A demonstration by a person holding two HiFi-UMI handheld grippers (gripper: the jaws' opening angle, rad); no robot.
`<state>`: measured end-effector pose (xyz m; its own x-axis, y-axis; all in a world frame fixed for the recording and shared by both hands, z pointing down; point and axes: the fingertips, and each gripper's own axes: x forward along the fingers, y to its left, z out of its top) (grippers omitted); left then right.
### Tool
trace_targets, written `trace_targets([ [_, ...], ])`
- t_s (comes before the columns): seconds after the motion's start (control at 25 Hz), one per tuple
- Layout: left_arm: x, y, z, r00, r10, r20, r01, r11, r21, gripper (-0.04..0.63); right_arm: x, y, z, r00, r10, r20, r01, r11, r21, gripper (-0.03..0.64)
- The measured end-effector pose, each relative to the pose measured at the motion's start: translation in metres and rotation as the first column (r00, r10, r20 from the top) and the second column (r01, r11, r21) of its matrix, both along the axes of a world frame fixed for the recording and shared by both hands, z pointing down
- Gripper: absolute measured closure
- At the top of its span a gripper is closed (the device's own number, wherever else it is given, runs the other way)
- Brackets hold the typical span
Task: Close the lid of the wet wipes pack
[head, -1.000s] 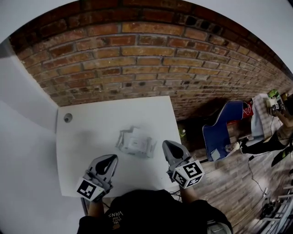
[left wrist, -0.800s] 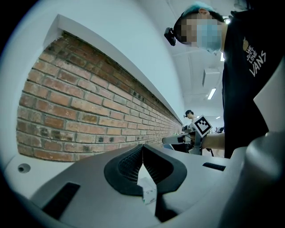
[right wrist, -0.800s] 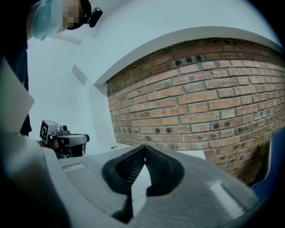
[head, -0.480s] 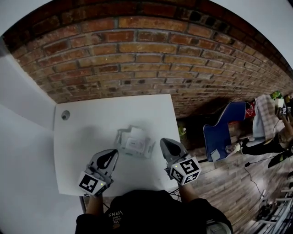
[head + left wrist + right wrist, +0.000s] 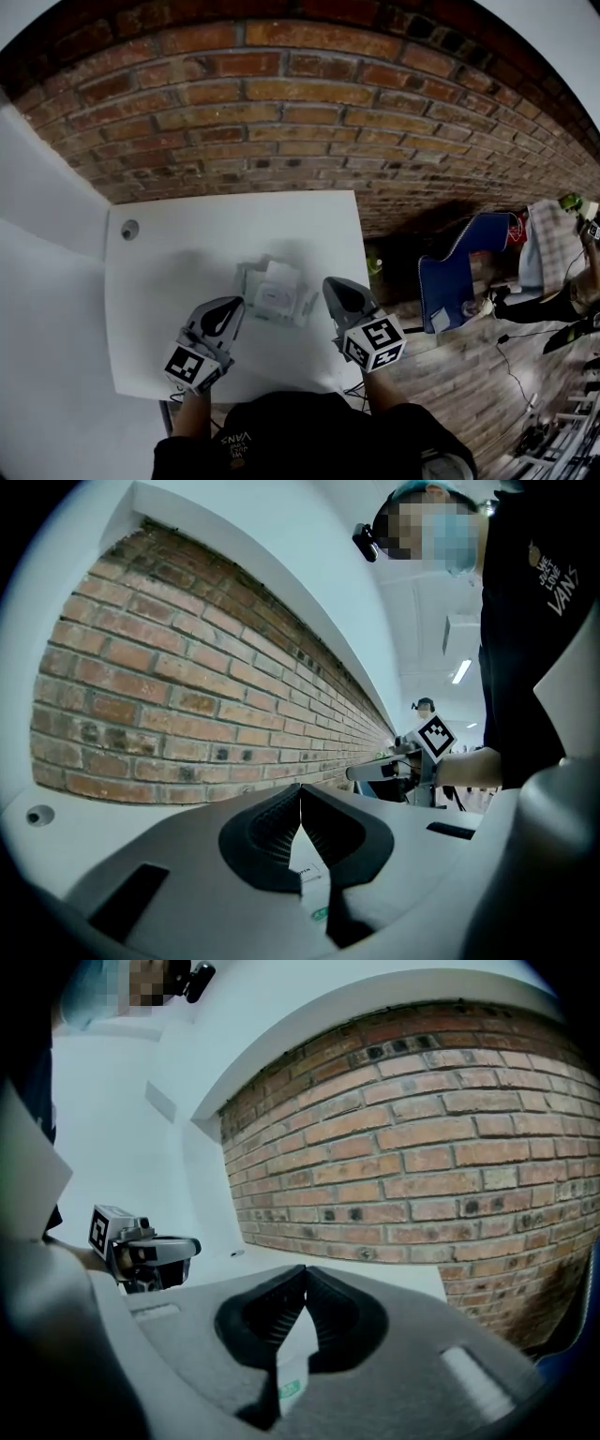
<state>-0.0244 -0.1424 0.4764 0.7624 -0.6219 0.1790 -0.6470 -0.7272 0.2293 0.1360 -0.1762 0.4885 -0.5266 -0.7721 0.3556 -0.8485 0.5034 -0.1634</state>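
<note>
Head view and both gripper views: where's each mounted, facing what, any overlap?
Head view: on the person's head, steeply down at table and wet wipes pack; left tongs, right tongs, forearms show.
Left gripper view: rides left tongs, faces brick wall; own shut jaws, person's torso.
Right gripper view: rides right tongs, same wall; own shut jaws.
Shared: each gripper view catches the other tongs.

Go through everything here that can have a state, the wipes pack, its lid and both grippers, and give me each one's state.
Crinkly clear plastic wet wipes pack: lying flat on the white table, between the grippers, ungripped.
White rectangular lid: open or closed cannot be told.
Left hand-held gripper: jaws together, holding nothing.
Right hand-held gripper: jaws together, holding nothing.
</note>
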Motion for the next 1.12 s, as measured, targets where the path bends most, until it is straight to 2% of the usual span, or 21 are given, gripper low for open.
trace_targets([
  [0.28,0.014,-0.009,0.026,0.999,0.022,0.036,-0.020,0.999,-0.047,0.595,-0.003,-0.015,0.024,1.000,-0.025,-0.018,0.025,0.999,-0.034,0.618],
  [0.44,0.016,-0.016,0.055,0.995,0.054,0.087,-0.054,0.998,-0.014,0.595,-0.003,-0.019,0.041,0.999,-0.039,-0.034,0.037,0.997,-0.071,0.618],
  [1.12,0.041,-0.009,0.122,0.979,0.114,0.168,-0.086,0.982,-0.167,0.595,0.002,-0.023,0.090,0.996,-0.060,-0.074,0.046,0.984,-0.170,0.618],
])
